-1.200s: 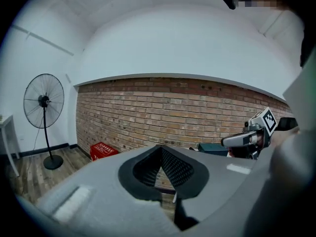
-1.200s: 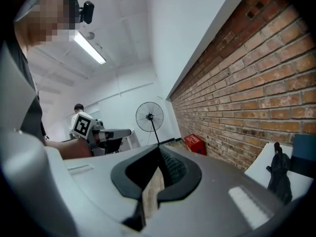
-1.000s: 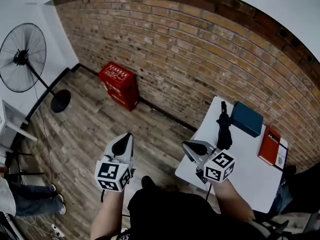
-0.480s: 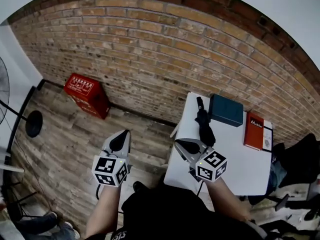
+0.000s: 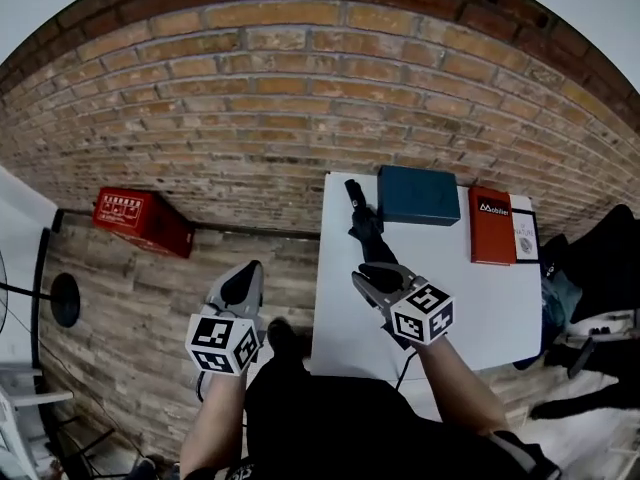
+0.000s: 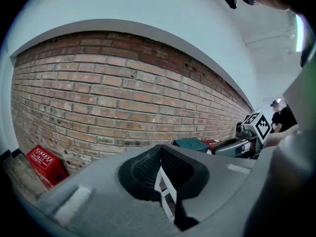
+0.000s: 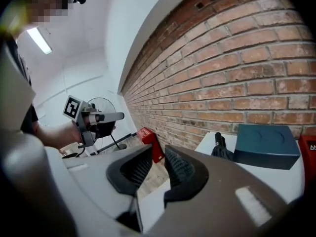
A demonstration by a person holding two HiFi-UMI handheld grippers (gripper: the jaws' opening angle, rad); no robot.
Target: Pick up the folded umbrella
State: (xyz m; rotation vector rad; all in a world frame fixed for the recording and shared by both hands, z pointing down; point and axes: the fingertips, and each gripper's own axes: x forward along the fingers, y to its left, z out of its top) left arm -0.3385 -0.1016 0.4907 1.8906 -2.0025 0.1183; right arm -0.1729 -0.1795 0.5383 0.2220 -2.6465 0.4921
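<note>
The black folded umbrella [image 5: 362, 224] lies on the white table [image 5: 350, 328] near its far left edge, handle toward the brick wall; it also shows small in the right gripper view [image 7: 221, 150]. My right gripper [image 5: 374, 274] hovers over the table just short of the umbrella's near end. Its jaws [image 7: 159, 154] are opening, with a narrow gap and nothing between them. My left gripper [image 5: 241, 286] hangs over the wooden floor left of the table, its pads [image 6: 159, 157] pressed together and empty.
A teal box [image 5: 418, 195] sits right beside the umbrella, and a red book [image 5: 491, 225] lies further right. The brick wall [image 5: 300, 108] runs directly behind the table. A red crate [image 5: 140, 220] and a fan base [image 5: 62, 300] stand on the floor at left.
The view has swung round so the table now lies centred ahead. Both grippers came closer to the table, the right one over it near the umbrella. The right jaws have parted slightly.
</note>
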